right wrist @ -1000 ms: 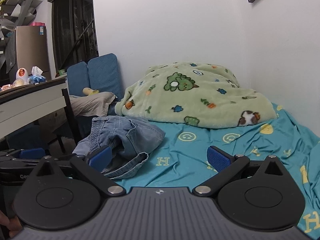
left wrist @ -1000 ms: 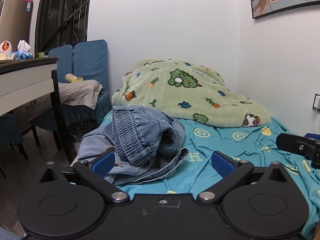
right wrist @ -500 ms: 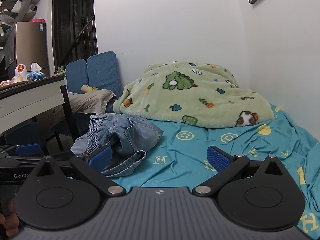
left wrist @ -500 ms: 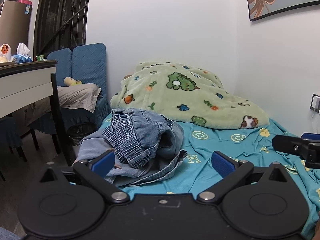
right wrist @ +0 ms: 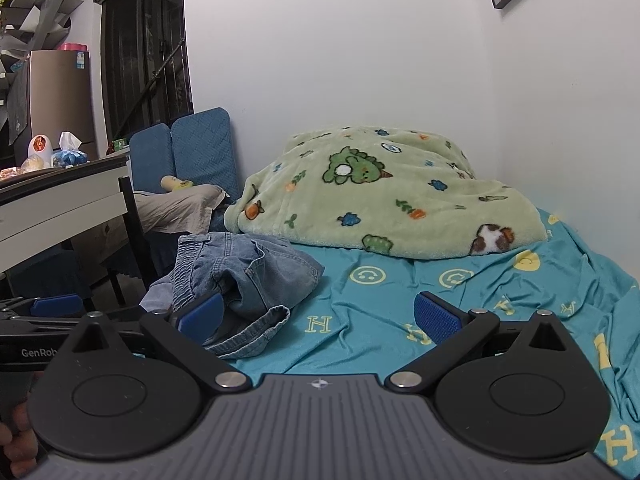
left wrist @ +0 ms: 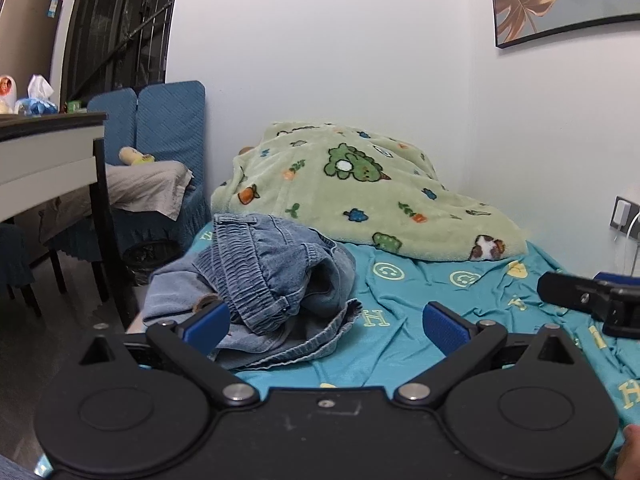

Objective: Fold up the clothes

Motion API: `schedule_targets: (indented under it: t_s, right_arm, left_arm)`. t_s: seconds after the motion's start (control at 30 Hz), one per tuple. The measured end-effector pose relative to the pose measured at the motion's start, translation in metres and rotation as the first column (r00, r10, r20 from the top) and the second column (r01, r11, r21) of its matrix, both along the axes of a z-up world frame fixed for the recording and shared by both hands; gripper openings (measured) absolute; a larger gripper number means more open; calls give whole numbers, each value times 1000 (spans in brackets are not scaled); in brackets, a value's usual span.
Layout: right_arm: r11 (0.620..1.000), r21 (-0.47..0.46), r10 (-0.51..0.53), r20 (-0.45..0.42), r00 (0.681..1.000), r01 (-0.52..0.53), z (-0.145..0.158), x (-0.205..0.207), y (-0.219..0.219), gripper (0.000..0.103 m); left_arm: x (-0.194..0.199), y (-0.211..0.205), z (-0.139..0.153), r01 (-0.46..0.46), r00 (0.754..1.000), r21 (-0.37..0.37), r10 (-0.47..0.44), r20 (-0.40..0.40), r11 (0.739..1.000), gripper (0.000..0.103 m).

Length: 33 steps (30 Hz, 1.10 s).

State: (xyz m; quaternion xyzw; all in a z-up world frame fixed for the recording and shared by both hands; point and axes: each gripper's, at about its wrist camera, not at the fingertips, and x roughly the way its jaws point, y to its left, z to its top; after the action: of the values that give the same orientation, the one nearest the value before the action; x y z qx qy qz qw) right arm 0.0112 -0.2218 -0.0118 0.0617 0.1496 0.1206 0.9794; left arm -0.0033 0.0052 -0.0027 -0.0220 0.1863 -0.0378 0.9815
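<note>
A crumpled pair of blue denim jeans (left wrist: 264, 280) lies in a heap on the left side of the teal bed sheet (left wrist: 420, 320), elastic waistband on top. The same jeans (right wrist: 244, 276) sit left of centre in the right wrist view. My left gripper (left wrist: 326, 322) is open just in front of the heap, its left pad by the jeans' edge, holding nothing. My right gripper (right wrist: 316, 314) is open over the sheet, its left pad close to the jeans' hem. The right gripper also pokes in at the right edge of the left wrist view (left wrist: 592, 300).
A green cartoon-print blanket (left wrist: 360, 192) is bunched at the head of the bed against the white wall. Left of the bed stand a white desk (left wrist: 44, 160) with dark legs, blue-covered chairs (left wrist: 160, 132) and a dark bin (left wrist: 148, 254). A wall socket (left wrist: 622, 212) is at right.
Both cameras have pulled back and tilted up a little, so the jeans and blanket sit slightly lower and farther off. The jeans have not moved. Both grippers stay open.
</note>
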Motion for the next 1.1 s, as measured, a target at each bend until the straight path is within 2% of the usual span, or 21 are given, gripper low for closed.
schedule_targets:
  t_s: [0.13, 0.43, 0.57, 0.67, 0.77, 0.9, 1.1]
  right_arm:
    - [1000, -4, -7, -10, 1000, 7, -1, 1, 1, 103]
    - [1000, 1, -27, -47, 999, 27, -8, 11, 2, 103]
    - [1000, 0, -27, -38, 999, 27, -14, 34, 10, 103]
    - [999, -36, -4, -14, 1000, 3, -19, 56, 19, 103]
    - [999, -44, 12, -11, 1000, -13, -27, 76, 24, 103]
    - [999, -23, 34, -29, 999, -34, -39, 90, 24, 103]
    - [999, 31, 16, -57, 998, -15, -50, 105, 17, 103]
  left_arm:
    - [14, -2, 8, 23, 999, -49, -26, -42, 999, 103]
    - [66, -6, 26, 56, 995, -7, -57, -78, 998, 103]
    - [101, 27, 24, 14, 994, -37, -18, -108, 999, 102]
    - [128, 52, 22, -19, 991, -60, 11, -132, 998, 102]
    - [155, 77, 21, -53, 987, -83, 40, -156, 995, 89]
    - [191, 111, 18, -99, 979, -112, 77, -189, 989, 87]
    - [242, 133, -4, -82, 978, -206, 39, -203, 975, 81]
